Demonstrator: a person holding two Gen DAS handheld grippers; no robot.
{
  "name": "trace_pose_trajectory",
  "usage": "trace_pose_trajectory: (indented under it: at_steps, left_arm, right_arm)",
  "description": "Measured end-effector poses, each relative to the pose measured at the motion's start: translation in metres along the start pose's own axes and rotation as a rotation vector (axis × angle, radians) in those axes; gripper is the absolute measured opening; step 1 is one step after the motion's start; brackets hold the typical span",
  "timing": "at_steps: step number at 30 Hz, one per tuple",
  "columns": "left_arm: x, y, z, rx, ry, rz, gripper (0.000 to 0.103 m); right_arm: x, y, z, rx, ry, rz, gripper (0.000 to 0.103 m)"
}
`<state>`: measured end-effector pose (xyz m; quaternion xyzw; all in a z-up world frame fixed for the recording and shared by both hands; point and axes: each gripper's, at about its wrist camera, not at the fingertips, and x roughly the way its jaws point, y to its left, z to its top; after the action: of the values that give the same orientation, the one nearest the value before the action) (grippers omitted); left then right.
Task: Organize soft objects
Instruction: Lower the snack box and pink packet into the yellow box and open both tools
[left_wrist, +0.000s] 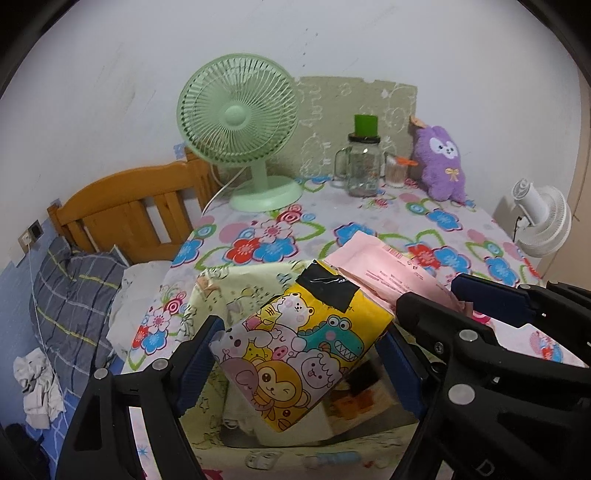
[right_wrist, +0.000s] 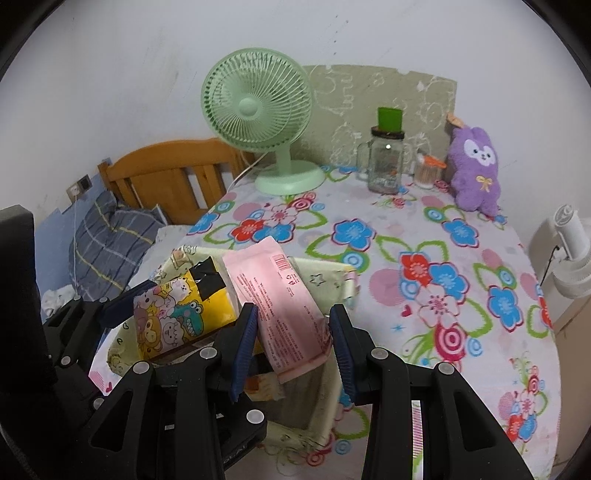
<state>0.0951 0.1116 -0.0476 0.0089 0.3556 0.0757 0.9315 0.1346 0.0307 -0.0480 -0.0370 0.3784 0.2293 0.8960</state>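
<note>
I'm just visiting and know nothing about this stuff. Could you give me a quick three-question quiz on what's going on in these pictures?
1. True or false: the left gripper holds the pink pack.
2. Which stands nearest the purple plush? A) green fan B) glass jar C) small cup
3. What do both packs hang over?

Key:
1. False. It holds the cartoon pack; the right gripper holds the pink one.
2. C.
3. The pale fabric basket on the flowered table.

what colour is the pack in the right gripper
Pale pink pack with small red print and a barcode; clearest in the right wrist view.
</note>
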Motion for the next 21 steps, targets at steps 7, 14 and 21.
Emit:
trace_pose_trajectory:
  at_steps: [7, 14, 21]
  left_arm:
    - [0.013, 0.008, -0.007, -0.015, 0.045, -0.011, 0.096]
    - [0.015, 0.01, -0.011, -0.015, 0.059, -0.019, 0.102]
    - [0.012, 0.012, -0.012, -0.033, 0.067, -0.034, 0.103]
  right_arm:
    - [0.019, 0.006, -0.003, 0.002, 0.039, 0.002, 0.043]
    - [0.028, 0.008, -0.004, 0.01, 0.059, 0.014, 0.048]
    - [0.03, 0.009, -0.005, -0.003, 0.064, 0.045, 0.049]
